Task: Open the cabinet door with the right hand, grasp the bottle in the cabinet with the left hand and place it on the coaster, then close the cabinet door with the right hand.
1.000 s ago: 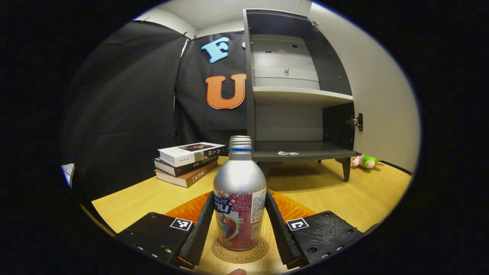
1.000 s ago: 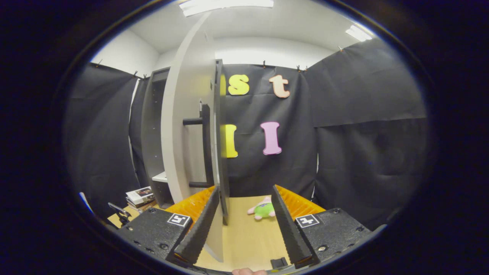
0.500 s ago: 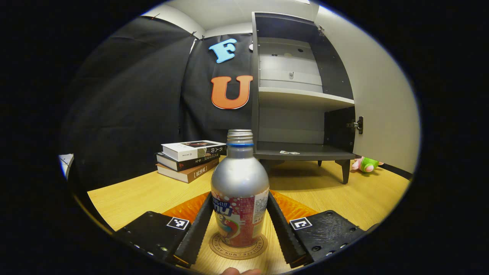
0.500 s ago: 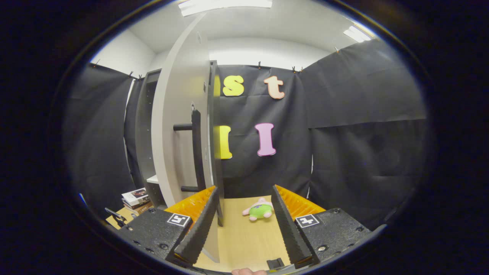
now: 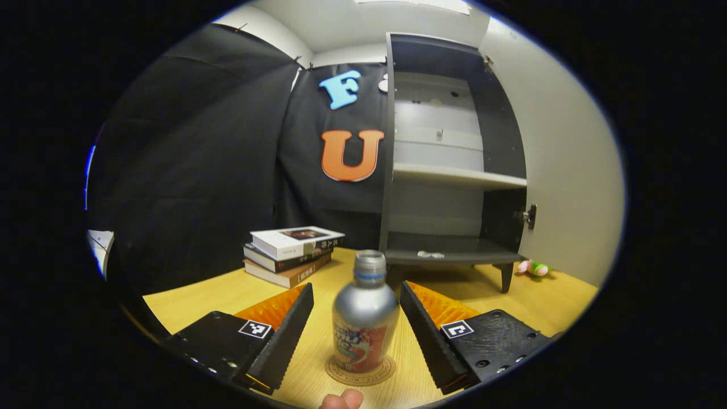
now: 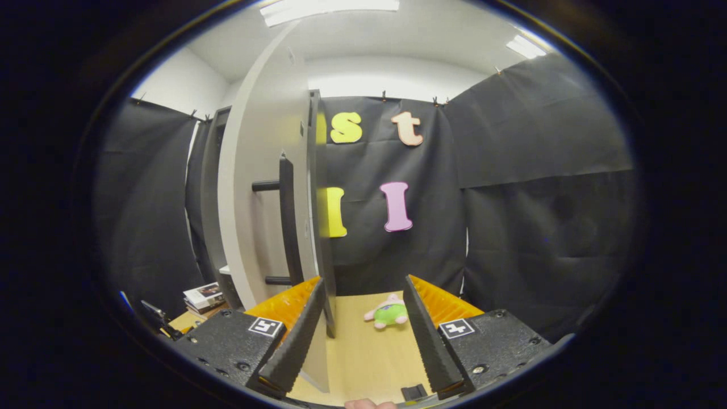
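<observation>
Left gripper (image 5: 356, 324): two black ribbed fingers (image 5: 284, 338) spread wide, gripping nothing. Between them, touching neither: one silver aluminium bottle with a red printed label (image 5: 364, 318), upright on one round brown coaster (image 5: 360, 372) on the light wooden tabletop (image 5: 210, 295). Beyond the left finger, a stack of three books (image 5: 292, 253). Beyond the right finger, one dark grey open cabinet (image 5: 448, 170), two shelves bare except a small white scrap.

Right gripper (image 6: 363, 335): fingers wide apart, holding nothing. White cabinet door (image 6: 255, 193) with one black bar handle (image 6: 285, 218) rising just past the left finger, blocking the cabinet interior. One pink-and-green plush toy (image 6: 389, 311) between the fingers, well beyond.
</observation>
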A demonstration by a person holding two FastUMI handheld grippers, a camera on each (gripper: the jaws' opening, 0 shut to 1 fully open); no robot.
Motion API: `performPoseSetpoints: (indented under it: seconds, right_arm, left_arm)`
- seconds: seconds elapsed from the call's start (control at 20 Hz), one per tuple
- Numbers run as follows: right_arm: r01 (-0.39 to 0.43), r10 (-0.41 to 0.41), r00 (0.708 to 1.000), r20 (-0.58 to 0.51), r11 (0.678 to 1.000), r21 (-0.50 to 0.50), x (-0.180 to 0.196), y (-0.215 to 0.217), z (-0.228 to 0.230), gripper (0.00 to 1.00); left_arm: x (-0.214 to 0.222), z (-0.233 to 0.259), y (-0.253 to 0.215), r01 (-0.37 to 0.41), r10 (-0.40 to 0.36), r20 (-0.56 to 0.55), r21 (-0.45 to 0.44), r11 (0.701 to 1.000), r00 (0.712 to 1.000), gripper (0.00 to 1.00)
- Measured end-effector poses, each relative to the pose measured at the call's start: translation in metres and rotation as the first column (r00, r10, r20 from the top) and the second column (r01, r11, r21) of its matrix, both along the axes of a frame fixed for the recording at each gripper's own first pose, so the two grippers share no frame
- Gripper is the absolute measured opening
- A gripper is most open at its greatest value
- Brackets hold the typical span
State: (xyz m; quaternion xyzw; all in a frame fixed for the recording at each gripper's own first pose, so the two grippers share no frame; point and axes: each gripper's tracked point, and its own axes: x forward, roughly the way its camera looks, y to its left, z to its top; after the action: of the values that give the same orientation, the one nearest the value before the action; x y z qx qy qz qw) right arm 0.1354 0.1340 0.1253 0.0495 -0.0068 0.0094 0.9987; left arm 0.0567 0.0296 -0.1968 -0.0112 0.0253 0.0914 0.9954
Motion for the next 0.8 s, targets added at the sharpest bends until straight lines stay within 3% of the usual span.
performPoseSetpoints:
  seconds: [0.35, 0.6, 0.8]
  right_arm:
    - [-0.005, 0.003, 0.998, 0.06, 1.0, 0.029, -0.001, -0.012, 0.01, 0.89]
    - [0.013, -0.018, 0.995, 0.094, 0.998, 0.053, 0.006, -0.025, 0.011, 0.86]
    - [0.035, -0.04, 0.995, 0.091, 0.997, 0.062, 0.021, -0.033, 0.007, 0.84]
  left_arm:
    - [-0.001, 0.139, -0.007, 0.072, -0.073, 0.108, 0.01, 0.997, 0.991, 0.95]
    - [-0.007, 0.187, -0.007, 0.094, -0.094, 0.063, -0.004, 0.996, 0.994, 0.95]
    - [-0.02, 0.21, -0.009, 0.092, -0.094, 0.042, 0.039, 0.995, 0.995, 0.95]
